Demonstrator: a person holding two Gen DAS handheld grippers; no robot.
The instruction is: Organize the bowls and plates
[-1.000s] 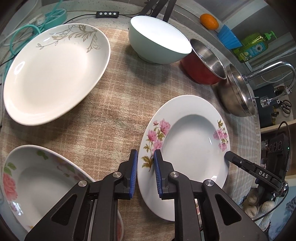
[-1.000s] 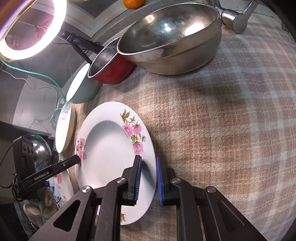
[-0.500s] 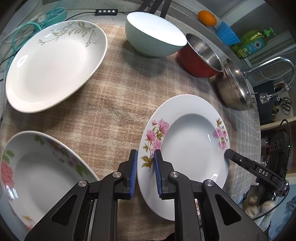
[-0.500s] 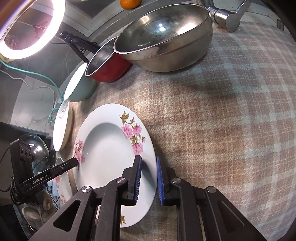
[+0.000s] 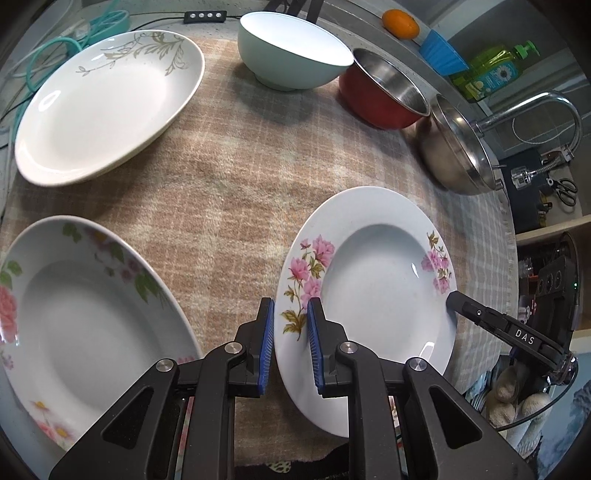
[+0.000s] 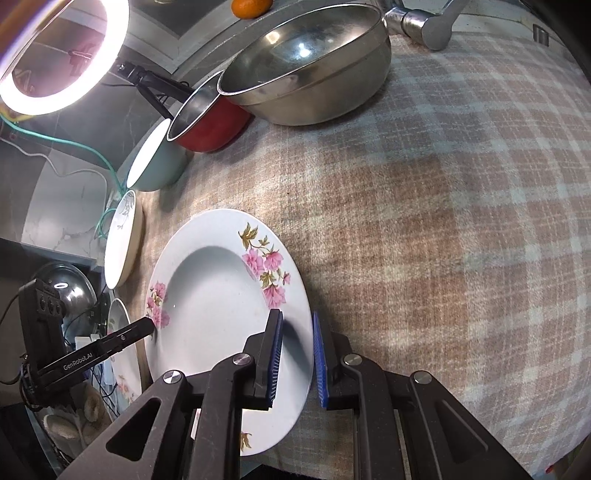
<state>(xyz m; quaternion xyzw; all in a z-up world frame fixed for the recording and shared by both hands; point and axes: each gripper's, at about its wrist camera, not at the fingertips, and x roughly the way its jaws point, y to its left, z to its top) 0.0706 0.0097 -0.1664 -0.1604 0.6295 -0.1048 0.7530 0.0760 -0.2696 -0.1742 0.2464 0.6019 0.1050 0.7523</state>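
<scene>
A pink-flowered plate (image 5: 384, 280) lies on the plaid cloth; it also shows in the right wrist view (image 6: 221, 299). My left gripper (image 5: 290, 341) straddles its left rim, one finger outside and one inside, closed on it. My right gripper (image 6: 297, 354) grips the opposite rim the same way. The right gripper's fingers (image 5: 458, 301) show across the plate in the left wrist view, and the left gripper's fingers (image 6: 142, 326) in the right wrist view. A second flowered plate (image 5: 85, 314) lies at the near left. A leaf-patterned plate (image 5: 107, 99) lies behind it.
A mint bowl (image 5: 291, 55), a red pot (image 5: 384, 92) and a steel bowl (image 5: 458, 147) line the back of the cloth. A tap (image 5: 535, 107), soap bottle (image 5: 491, 70) and orange (image 5: 400, 24) stand beyond. A ring light (image 6: 55, 48) glows far left in the right wrist view.
The left camera has pulled back and up a little, so more of the near-left plate shows. Both grippers keep their hold on the pink-flowered plate's rim.
</scene>
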